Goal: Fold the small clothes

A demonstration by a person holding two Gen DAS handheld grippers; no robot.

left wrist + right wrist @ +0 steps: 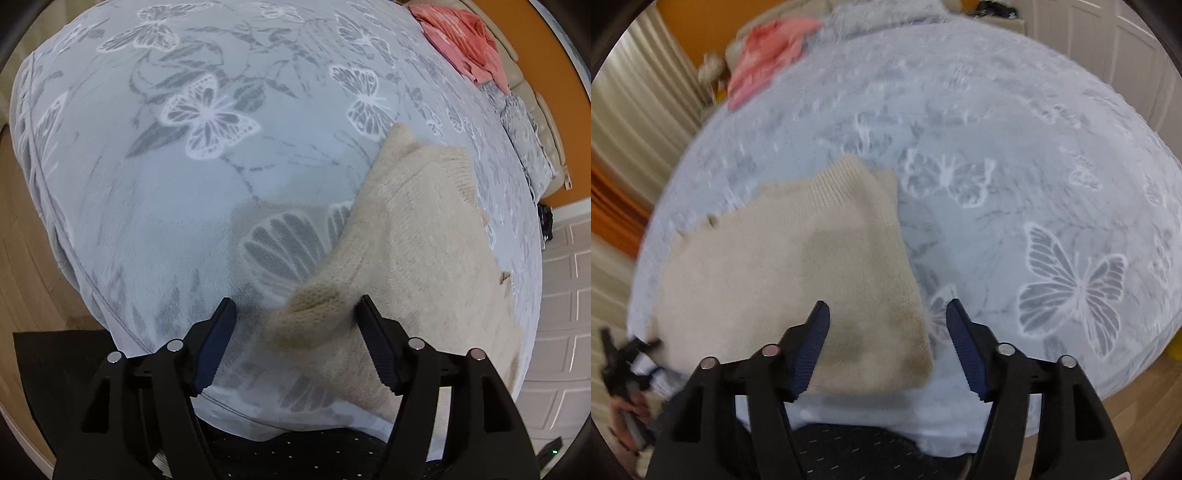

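Your left gripper (295, 314) hangs over the bed (155, 177) w/ jaws apart; a corner of the cream knit garment (413, 236) bunches up between them, close against the right-hand pad, but nothing's clamped, so not gripping; the other pad stands clear over the butterfly-print blanket (207, 114). Your right gripper (886, 314) is also spread wide, holding nothing; the cream knit garment (798, 266) lies folded under its left-hand pad, its near right corner below the gap; the other pad sits over the butterfly-print blanket (1071, 288). The garment lies flat near the bed's (1015, 129) front edge, ribbed hem at its far side; in the right wrist view its front edge runs roughly parallel to the bed's edge. A pink garment (461, 40) is heaped at the far corner of the bed, well apart from the cream one; it shows blurred in the right wrist view (768, 55). Wood floor (26, 236) beside the bed.
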